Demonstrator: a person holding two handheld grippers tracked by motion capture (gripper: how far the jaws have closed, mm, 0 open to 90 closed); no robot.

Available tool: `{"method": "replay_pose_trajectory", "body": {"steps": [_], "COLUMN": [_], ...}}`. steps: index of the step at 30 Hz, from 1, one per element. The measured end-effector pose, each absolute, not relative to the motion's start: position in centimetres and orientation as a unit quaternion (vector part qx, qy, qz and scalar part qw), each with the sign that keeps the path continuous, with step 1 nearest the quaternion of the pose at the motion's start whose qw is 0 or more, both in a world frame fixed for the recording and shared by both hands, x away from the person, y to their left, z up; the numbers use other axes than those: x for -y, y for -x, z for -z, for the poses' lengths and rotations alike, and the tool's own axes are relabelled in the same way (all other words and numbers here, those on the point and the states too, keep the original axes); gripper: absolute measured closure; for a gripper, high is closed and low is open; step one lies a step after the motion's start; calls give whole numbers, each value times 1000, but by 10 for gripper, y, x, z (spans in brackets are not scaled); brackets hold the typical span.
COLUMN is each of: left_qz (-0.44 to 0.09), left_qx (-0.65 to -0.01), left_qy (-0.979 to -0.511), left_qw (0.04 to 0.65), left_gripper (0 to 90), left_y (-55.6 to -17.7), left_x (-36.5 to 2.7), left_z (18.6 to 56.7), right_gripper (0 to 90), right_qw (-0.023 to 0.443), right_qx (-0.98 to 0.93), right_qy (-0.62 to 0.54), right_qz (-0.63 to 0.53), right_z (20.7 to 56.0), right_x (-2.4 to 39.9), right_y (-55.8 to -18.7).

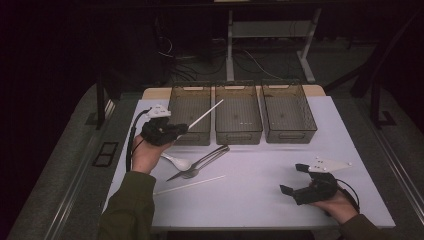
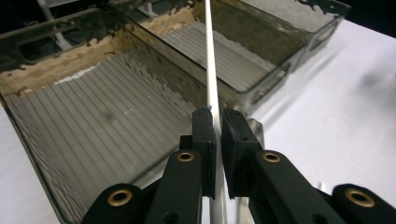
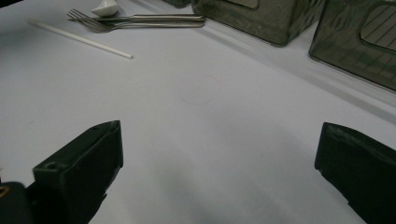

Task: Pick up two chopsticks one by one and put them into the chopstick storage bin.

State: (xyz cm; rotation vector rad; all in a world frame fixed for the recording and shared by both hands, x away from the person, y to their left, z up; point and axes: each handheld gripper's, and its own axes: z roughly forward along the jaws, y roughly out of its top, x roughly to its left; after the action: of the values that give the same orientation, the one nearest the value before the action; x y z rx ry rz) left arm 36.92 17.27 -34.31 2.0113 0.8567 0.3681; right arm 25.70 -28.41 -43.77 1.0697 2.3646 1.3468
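Note:
My left gripper [image 1: 179, 131] is shut on a thin white stick [image 1: 206, 114], which slants up and to the right over the left smoky bin [image 1: 190, 111]. In the left gripper view the stick [image 2: 211, 70] runs up from between the closed pads [image 2: 205, 140], above the ribbed floor of that bin [image 2: 93, 121]. A second white stick [image 1: 190, 185] lies on the white table, also seen as the stick [image 3: 79, 39]. My right gripper [image 1: 294, 179] rests near the table's front right, jaws wide apart over bare table [image 3: 205, 140].
Three smoky bins stand in a row at the back: the middle bin [image 1: 238, 114] and right bin [image 1: 288, 112] beside the left one. A white spoon [image 1: 176, 161], a fork [image 1: 202, 165] and a knife lie mid-table; the fork [image 3: 135, 19] lies far off.

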Motion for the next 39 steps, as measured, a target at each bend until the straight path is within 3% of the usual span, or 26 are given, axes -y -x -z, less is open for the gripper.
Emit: {"method": "replay_pose_trajectory", "body": {"steps": [13,25,39], "left_qz": [-175,-174,-169], "left_qx": [-376,-423,-458], "left_qy": [-807,-788,-796], "left_qw": [420,412,358], "left_gripper": [835,835,834], "left_y": [-412,-448,-469], "left_x": [-170,-176,-173], "left_z": [330,350,367], "right_gripper": [10,10,10], "right_qw": [112,112,110], "right_qx": [-804,-803,-802], "right_qy": [-361,-362,-361], "right_qz": [-459,-460,-463], "right_z": [438,437,437], "right_x": [285,285,285], "right_y": [-258,-257,-257]}}
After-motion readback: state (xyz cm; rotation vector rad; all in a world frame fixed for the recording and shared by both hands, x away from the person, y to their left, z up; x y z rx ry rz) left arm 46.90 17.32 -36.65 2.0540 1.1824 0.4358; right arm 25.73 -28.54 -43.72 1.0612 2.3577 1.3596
